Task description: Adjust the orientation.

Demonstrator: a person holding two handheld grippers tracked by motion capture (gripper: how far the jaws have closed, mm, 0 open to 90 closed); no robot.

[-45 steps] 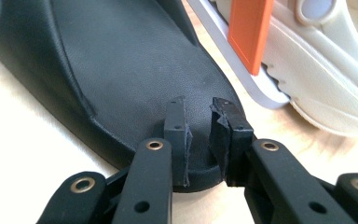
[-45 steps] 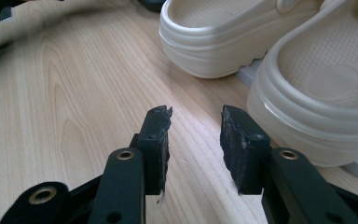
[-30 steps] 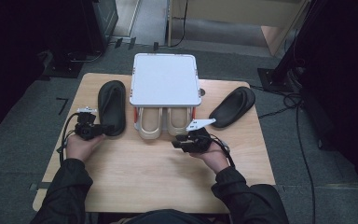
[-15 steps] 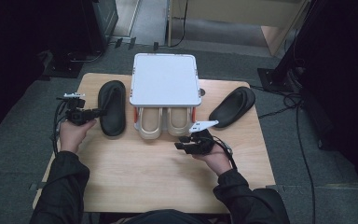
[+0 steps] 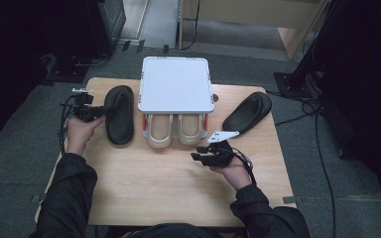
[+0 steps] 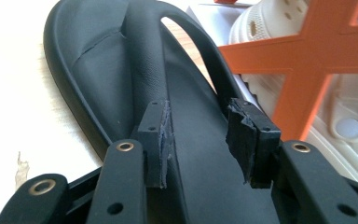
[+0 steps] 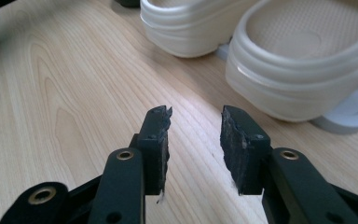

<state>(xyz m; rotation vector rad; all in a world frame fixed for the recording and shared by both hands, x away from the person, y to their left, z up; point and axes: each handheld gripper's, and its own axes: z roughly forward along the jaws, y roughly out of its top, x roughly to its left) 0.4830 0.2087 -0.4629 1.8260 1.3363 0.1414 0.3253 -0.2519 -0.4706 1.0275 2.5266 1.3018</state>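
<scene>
Two pads of the left gripper (image 5: 90,112) have just been opening and are standing apart, nothing clamped, over the black sandal (image 5: 119,115); its long axis is running straight ahead between them. Farther off, the right gripper (image 5: 204,154) is hanging open above the table (image 5: 144,188).
</scene>
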